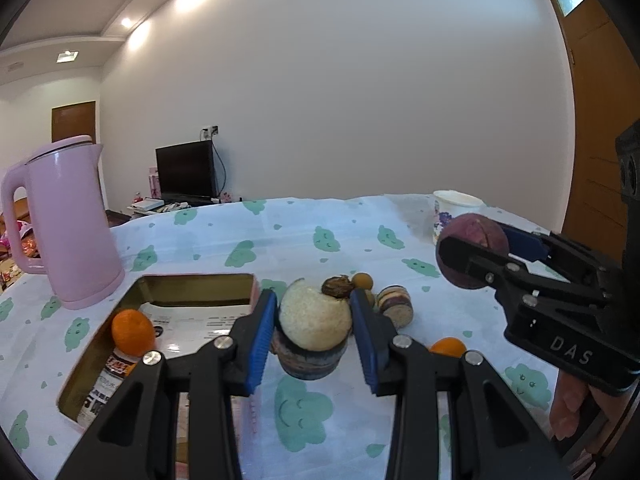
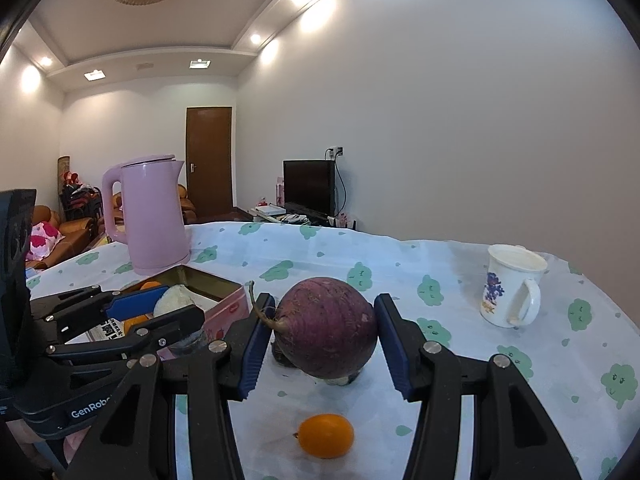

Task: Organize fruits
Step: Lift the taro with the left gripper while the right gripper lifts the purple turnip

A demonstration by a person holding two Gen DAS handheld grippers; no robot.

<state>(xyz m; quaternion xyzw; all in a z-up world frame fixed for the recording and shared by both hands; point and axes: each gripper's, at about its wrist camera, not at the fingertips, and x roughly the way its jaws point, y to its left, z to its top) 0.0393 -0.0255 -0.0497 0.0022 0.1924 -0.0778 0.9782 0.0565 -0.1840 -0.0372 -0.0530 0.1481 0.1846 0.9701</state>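
Taking the open tin as the landmark, the coming move turns on which held fruit lies nearer its mouth. The left claw pinches a pale, rough-skinned round fruit between its blue pads, and in the left wrist view that fruit sits just to the right of the tin's right wall, near and level with the rim. The right claw pinches a purple round fruit, its thin stalk trailing toward the tin; this one hangs well to the right of the tin, with the left claw and its load between the two. So the left hand is judged the nearer one and a short sideways carry over the wall should serve, while the right must wait or pass round. An orange fruit already rests inside the tin against its near left corner. Right of the tin, a small orange fruit and a few small brown ones lie loose on the table.
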